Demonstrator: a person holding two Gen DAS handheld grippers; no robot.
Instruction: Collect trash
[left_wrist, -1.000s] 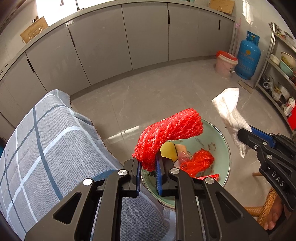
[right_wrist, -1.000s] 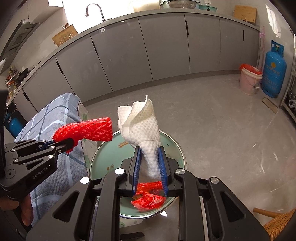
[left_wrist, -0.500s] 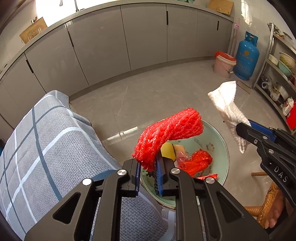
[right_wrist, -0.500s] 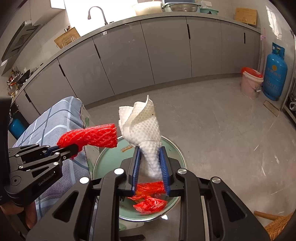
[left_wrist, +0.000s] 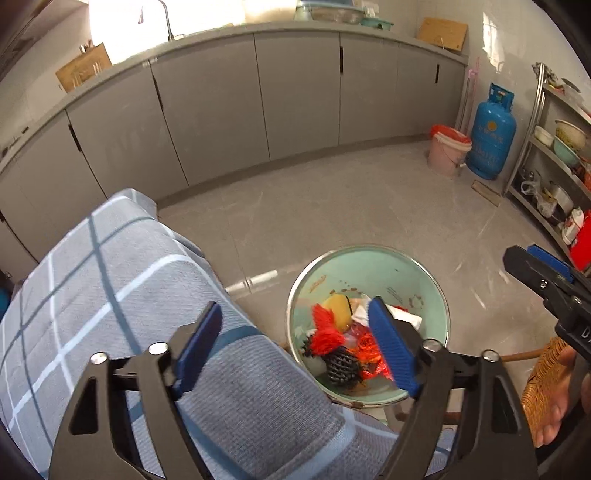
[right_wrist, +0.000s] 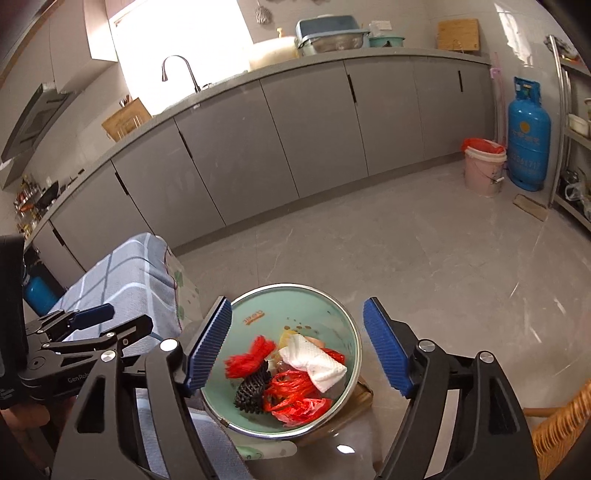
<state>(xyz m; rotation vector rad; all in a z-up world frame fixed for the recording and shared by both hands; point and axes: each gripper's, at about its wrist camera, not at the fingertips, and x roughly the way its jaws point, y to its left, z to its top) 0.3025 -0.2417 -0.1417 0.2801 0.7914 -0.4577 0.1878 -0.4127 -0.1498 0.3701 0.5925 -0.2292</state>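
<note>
Hovering over the bin, both the left gripper and right gripper gape wide, holding nothing. Red netting and white paper lie inside among other trash, beside the cloth-covered table.

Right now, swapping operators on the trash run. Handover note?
Left claw: open, holding nothing, above the edge of the checked cloth and the green bin.
Right claw: open, holding nothing, over the bin.
In the bin: red mesh, white paper towel, black mesh, red plastic bags, a yellow piece.
Done: mesh and towel are in the bin.
Left: no loose trash shows on the cloth or floor in these views; check outside them before stopping.
</note>
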